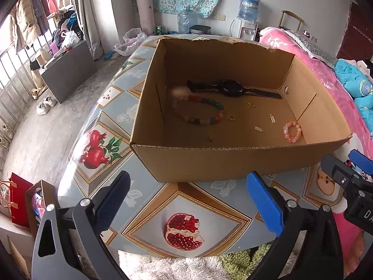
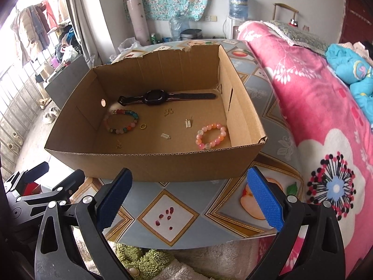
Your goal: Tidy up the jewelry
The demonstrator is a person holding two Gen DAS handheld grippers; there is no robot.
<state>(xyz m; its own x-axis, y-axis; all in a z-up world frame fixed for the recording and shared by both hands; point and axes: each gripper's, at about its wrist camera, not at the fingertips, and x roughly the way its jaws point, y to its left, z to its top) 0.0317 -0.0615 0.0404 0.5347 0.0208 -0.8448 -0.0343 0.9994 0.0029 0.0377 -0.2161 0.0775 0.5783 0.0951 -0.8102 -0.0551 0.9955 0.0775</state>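
Plainly, a round table [image 2: 177, 212] with a fruit-print cover carries an open cardboard box [image 2: 163, 165], and a pink flowered quilt [image 2: 314, 107] lies along the table's right edge. Inside the box, a black wristwatch [image 2: 160, 98] lies flat near the far wall. A multicoloured bead bracelet [image 2: 121, 121] sits toward the box's left wall, a pink bead bracelet [image 2: 211, 135] near its right front corner. Between them lie a gold ring [image 2: 143, 126] and several small charms [image 2: 165, 136], all apart from one another. Both claws hover over the table's near edge, outside the box: the left gripper [image 1: 193, 200] and the right gripper [image 2: 190, 198] each stand spread wide, holding nothing.
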